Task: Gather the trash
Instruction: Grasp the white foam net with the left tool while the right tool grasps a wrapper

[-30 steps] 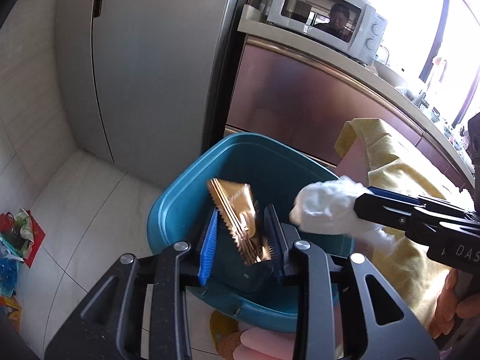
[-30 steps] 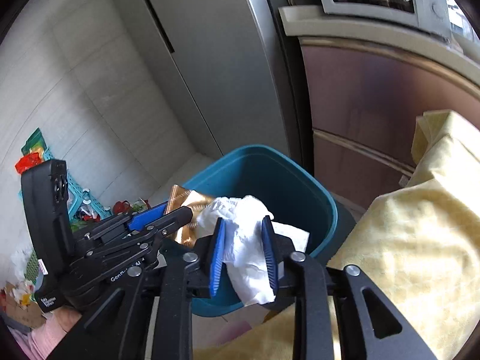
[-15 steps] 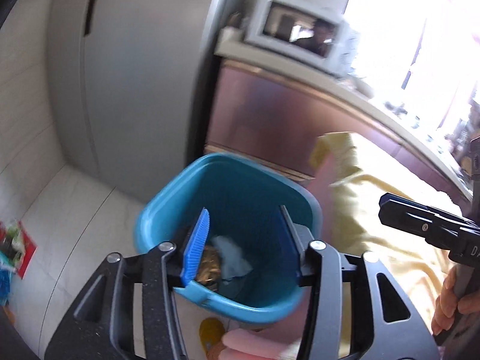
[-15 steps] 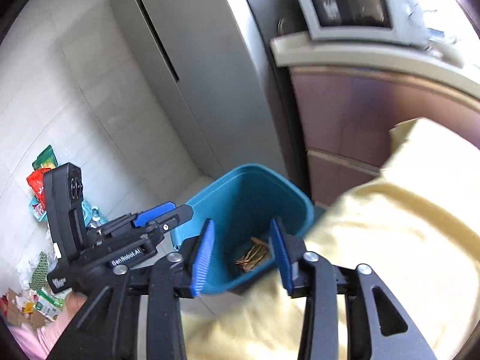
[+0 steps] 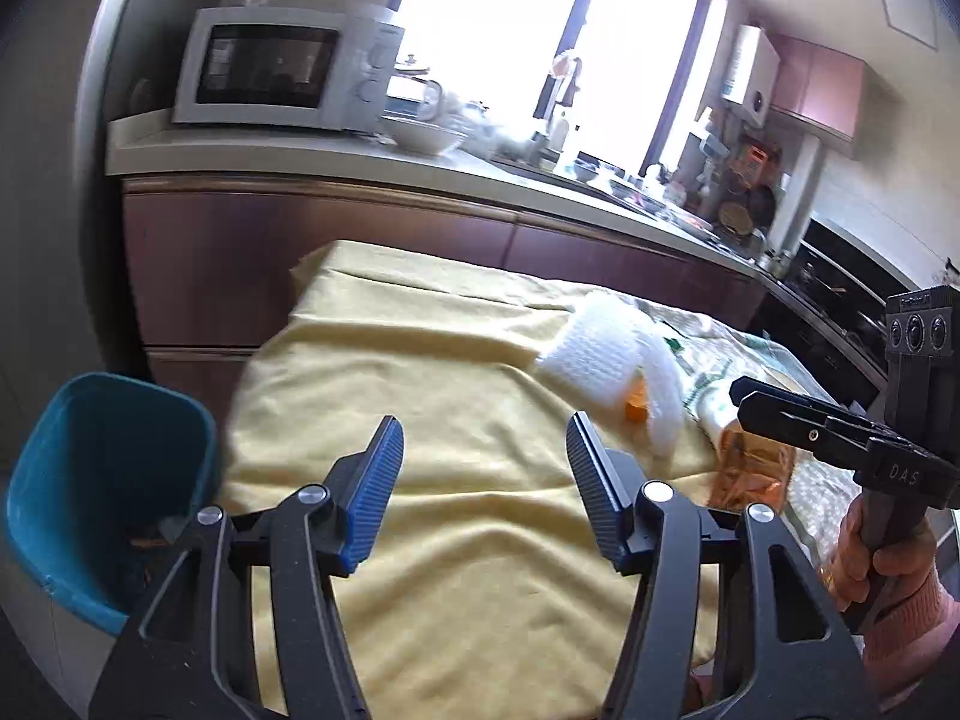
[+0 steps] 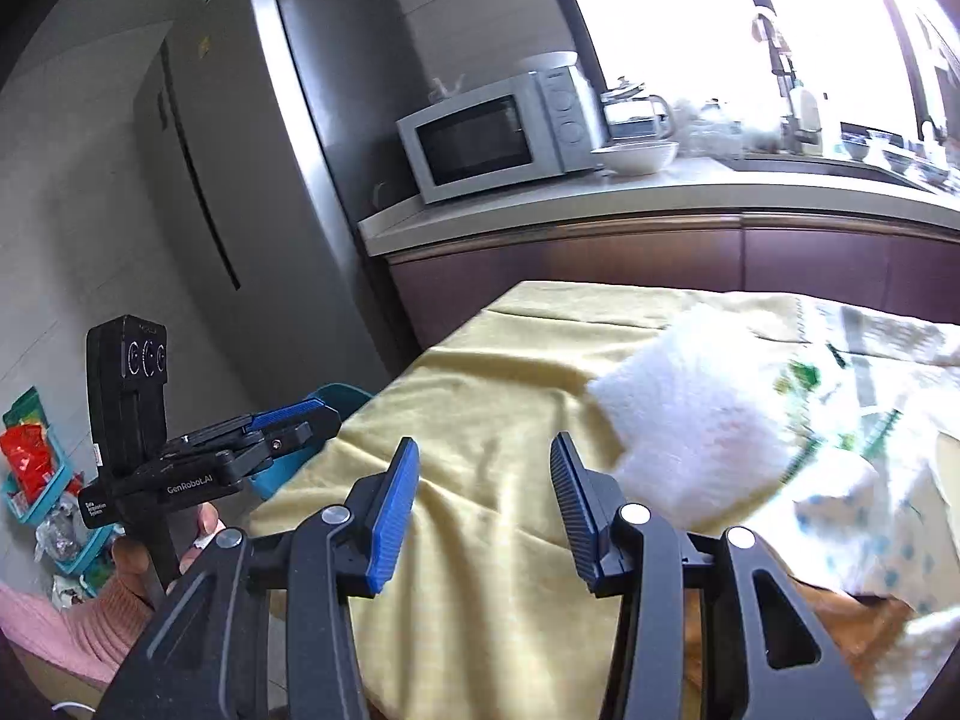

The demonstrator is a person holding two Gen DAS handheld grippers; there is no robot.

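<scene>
Both the left tool (image 5: 483,483) and the right tool (image 6: 483,507) have just been opening with nothing between them, above the yellow cloth-covered surface (image 5: 420,372) where a crumpled white paper towel (image 5: 606,360) lies, the blue plastic bin (image 5: 90,498) beside it.

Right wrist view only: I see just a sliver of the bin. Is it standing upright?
Observer: Yes, the bin stands upright beside the cloth's left edge.
Operator: Anything inside?
Observer: Something small lies at the bottom; too dark to name.
Operator: Anything hidden by the tissue?
Observer: A small orange piece peeks from under its near edge.
</scene>
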